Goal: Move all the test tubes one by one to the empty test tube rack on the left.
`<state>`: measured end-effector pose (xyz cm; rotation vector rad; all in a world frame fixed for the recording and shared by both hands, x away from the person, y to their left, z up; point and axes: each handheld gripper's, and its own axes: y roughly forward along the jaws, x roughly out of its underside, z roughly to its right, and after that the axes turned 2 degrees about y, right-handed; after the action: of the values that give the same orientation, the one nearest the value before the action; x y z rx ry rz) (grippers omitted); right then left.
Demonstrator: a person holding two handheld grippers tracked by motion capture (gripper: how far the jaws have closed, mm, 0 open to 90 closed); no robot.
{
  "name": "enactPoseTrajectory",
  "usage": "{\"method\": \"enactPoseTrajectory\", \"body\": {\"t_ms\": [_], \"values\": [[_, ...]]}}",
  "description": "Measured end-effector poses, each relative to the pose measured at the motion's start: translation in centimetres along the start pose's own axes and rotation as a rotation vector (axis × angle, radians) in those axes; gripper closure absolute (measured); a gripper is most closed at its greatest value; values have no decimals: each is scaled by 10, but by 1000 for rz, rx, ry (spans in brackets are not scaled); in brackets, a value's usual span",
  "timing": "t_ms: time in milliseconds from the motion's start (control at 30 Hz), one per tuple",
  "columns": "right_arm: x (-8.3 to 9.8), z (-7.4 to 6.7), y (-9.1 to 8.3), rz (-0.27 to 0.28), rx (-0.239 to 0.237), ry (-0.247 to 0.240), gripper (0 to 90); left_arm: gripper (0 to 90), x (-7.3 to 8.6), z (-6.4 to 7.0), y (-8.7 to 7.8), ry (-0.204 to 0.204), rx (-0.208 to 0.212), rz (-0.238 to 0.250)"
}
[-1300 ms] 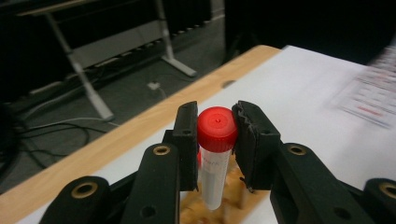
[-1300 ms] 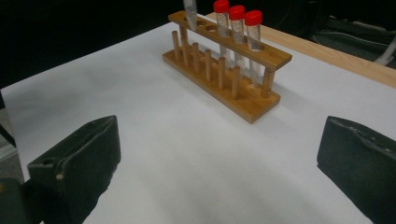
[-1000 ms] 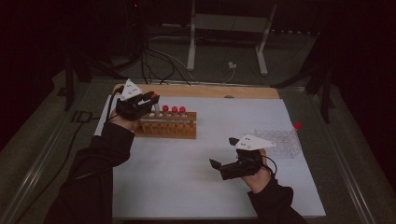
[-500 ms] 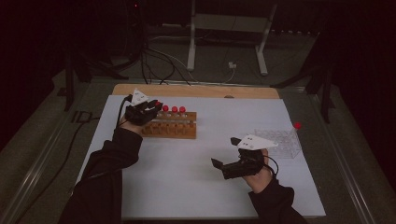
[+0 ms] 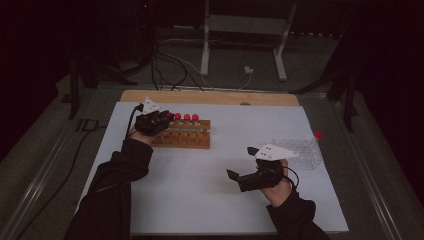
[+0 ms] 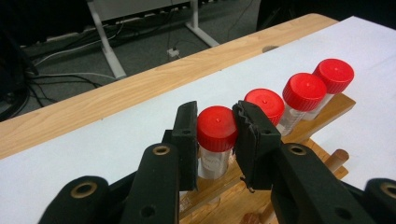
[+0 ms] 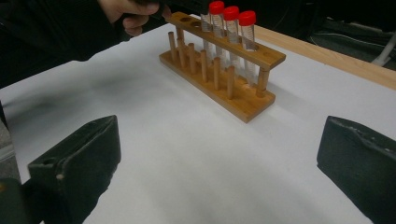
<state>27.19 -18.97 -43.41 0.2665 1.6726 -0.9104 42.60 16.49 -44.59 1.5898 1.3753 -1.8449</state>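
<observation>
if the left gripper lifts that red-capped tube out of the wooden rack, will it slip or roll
The red-capped tube is probably rigid and light: thin clear plastic, no visible fill. The left gripper has its fingers closed at the cap, whose wider rim likely resists slipping. Being round, it would likely roll if laid on the table; the wooden rack keeps it upright.

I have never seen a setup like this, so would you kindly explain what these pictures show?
A person at a table holds a two-jaw hand gripper in each hand. One picture looks down from above; the other two come from cameras riding on the grippers. On the white table stands a wooden rack of red-capped tubes, and a clear plastic rack sits to the right. The left gripper is closed on the red cap of the nearest tube, which sits in the rack. The right gripper waits open, holding nothing.
</observation>
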Motion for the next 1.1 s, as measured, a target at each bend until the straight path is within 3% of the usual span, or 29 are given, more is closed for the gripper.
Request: {"method": "enactPoseTrajectory", "body": {"t_ms": [100,167,200,233,267,333,467,733,900,1100], "values": [[-1,1,-1,3,1,-4,0,700,-1,0,-1,-1,2,-15],[-1,1,-1,2,0,0,0,614,-1,-1,-1,-7,8,-20],[-1,1,-1,2,0,0,0,614,-1,-1,-2,-10,10,-21],[-2,1,-2,4,3,0,0,512,-1,-1,-4,-13,9,-21],[-2,1,-2,4,3,0,0,512,-1,-1,-5,-13,2,-26],[-2,2,-5,11,6,3,0,414,-1,-1,-12,-7,7,-29],[-4,4,-7,18,12,5,0,342,1,-2,-26,-7,24,-20],[-7,17,-21,48,64,11,0,87,8,10,-61,17,134,33],[-6,24,-28,55,104,16,0,34,16,22,-78,34,245,73],[-1,37,-37,45,145,15,0,18,29,41,-88,68,316,75]]}}
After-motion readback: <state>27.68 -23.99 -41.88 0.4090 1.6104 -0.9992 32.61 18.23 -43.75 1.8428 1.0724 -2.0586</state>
